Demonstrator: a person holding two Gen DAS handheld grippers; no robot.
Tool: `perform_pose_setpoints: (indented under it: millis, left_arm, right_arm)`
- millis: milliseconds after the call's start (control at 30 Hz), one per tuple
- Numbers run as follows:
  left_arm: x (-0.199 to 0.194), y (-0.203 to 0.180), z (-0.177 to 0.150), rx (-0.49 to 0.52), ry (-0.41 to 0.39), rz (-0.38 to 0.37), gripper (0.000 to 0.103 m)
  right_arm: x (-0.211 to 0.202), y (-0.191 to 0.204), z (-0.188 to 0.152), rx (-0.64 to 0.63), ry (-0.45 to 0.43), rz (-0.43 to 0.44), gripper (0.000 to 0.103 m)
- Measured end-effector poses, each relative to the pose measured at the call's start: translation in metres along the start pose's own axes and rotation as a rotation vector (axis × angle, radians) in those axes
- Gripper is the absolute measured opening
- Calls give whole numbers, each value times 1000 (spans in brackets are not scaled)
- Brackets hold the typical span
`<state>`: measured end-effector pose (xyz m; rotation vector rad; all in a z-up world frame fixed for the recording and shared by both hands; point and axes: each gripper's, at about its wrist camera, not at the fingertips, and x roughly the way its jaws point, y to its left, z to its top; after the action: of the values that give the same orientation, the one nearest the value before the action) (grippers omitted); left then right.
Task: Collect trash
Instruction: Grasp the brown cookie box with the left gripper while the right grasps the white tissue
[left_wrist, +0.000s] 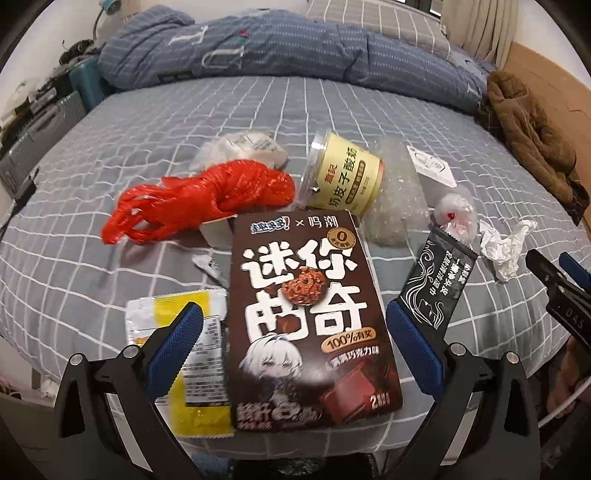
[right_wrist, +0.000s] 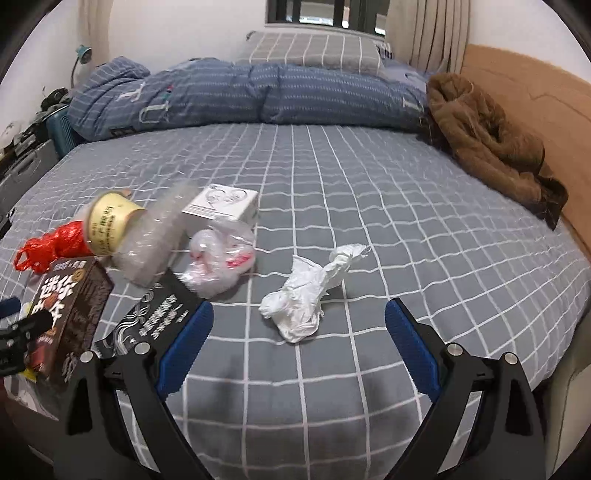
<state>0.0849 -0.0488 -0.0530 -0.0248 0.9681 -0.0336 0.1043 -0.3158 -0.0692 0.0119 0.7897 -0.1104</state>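
Left wrist: left tool wide open, straddling the brown cookie box lying flat on the bed, pads not touching it. Red plastic bag at 11 o'clock of the box, yogurt tub at 12, black sachet at 3.

Right wrist: right tool wide open, nothing gripped; crumpled tissue on the bed at 12 o'clock, just off the tips.

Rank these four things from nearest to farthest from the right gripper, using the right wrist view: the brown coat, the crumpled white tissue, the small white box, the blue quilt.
From the right gripper:
1. Crumpled white tissue, just ahead between the open jaws.
2. Small white box, farther back, left of centre.
3. Brown coat, far right by the headboard.
4. Blue quilt, across the far end of the bed.
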Motion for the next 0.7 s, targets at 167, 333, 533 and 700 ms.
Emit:
perform_pose_setpoints:
  millis: [167,333,533,700]
  left_arm:
    - [14,-9,3,3,15,14,97]
    - [27,-15,4,3,34,40,97]
    - [32,-18,2,16,15,78,97]
    - [41,-23,-2,32,27,138,92]
  right_arm:
    - [22,-3,2,11,32,-1,90]
    - [38,-3,0,12,67,0,86]
    - [52,-8,1,30,99,10,74]
    - [60,-8,2,23,122,15,59]
